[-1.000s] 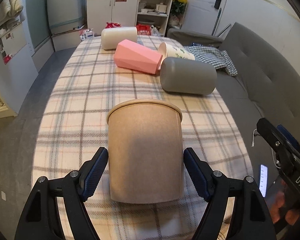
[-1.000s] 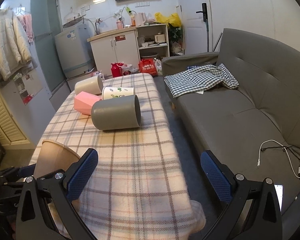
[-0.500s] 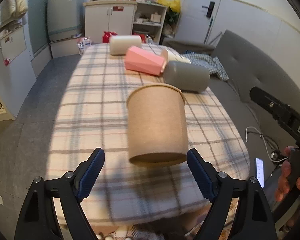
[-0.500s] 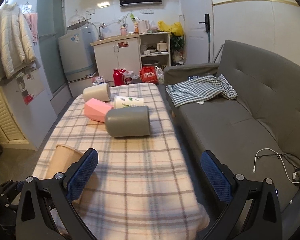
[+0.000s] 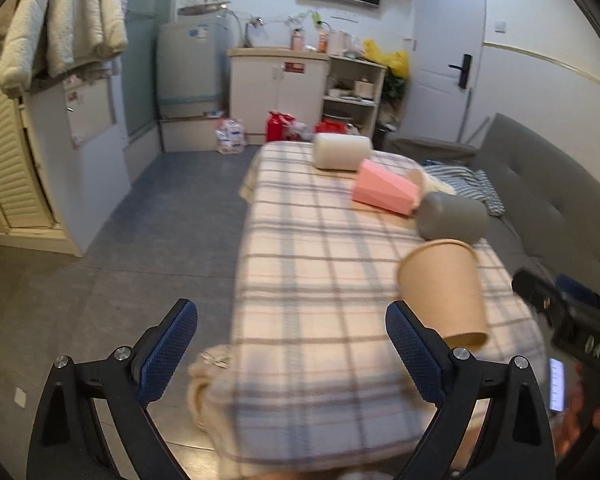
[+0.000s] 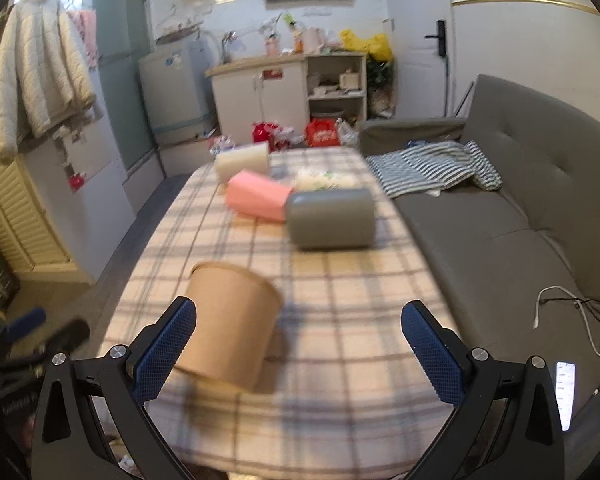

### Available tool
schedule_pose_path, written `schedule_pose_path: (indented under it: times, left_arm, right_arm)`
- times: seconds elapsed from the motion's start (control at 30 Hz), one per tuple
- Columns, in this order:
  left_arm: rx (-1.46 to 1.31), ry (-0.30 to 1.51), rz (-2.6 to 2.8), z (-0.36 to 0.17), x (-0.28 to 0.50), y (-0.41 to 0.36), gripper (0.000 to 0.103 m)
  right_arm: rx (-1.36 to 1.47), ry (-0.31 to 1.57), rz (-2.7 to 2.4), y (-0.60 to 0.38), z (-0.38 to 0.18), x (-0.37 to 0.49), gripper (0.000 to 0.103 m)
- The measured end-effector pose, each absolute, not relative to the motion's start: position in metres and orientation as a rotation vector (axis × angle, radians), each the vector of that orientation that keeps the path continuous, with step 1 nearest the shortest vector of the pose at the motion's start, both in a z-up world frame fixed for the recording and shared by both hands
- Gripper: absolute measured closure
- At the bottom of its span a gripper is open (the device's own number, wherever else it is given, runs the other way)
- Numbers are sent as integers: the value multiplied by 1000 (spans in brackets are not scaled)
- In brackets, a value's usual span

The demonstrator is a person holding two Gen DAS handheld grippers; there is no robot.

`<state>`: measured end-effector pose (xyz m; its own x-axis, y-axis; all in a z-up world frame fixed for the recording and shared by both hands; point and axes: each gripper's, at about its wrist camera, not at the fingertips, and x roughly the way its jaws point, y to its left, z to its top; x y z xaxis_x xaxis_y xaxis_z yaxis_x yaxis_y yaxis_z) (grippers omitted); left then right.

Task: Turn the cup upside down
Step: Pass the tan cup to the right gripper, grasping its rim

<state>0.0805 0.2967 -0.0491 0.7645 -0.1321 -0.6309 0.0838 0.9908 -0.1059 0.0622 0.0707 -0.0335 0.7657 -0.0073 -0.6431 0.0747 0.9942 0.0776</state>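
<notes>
A brown paper cup [image 5: 442, 290] stands on the checked tablecloth [image 5: 320, 264] near the table's front edge, its rolled rim up. It also shows in the right wrist view [image 6: 230, 322]. My left gripper [image 5: 292, 344] is open and empty, drawn back over the table's front left corner, with the cup beyond its right finger. My right gripper [image 6: 300, 348] is open and empty, above the front edge, with the cup just behind its left finger. The other gripper's black body [image 5: 572, 328] shows at the right of the left wrist view.
Further back on the table lie a grey cup [image 6: 330, 218], a pink faceted cup [image 6: 256, 200], a cream cup [image 6: 242, 162] and a printed white cup [image 6: 324, 180]. A grey sofa [image 6: 500, 216] runs along the right side. A phone [image 6: 565, 394] lies on the floor.
My left gripper has pulled back from around the brown cup and swung left and up. My right gripper has swung left, so the cup now sits near its left finger.
</notes>
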Motion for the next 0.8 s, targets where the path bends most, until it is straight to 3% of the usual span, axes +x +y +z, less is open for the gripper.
schedule_pose_path:
  times: [0.53, 0.7, 0.8]
  left_arm:
    - [-118, 749, -84, -79, 94, 319, 5]
    - [-118, 756, -75, -81, 93, 323, 5]
    - [-116, 757, -72, -81, 92, 322, 5]
  right_arm:
    - [112, 866, 37, 113, -84, 88, 0]
    - [123, 921, 72, 117, -96, 93, 26]
    - [111, 918, 81, 118, -94, 92, 27]
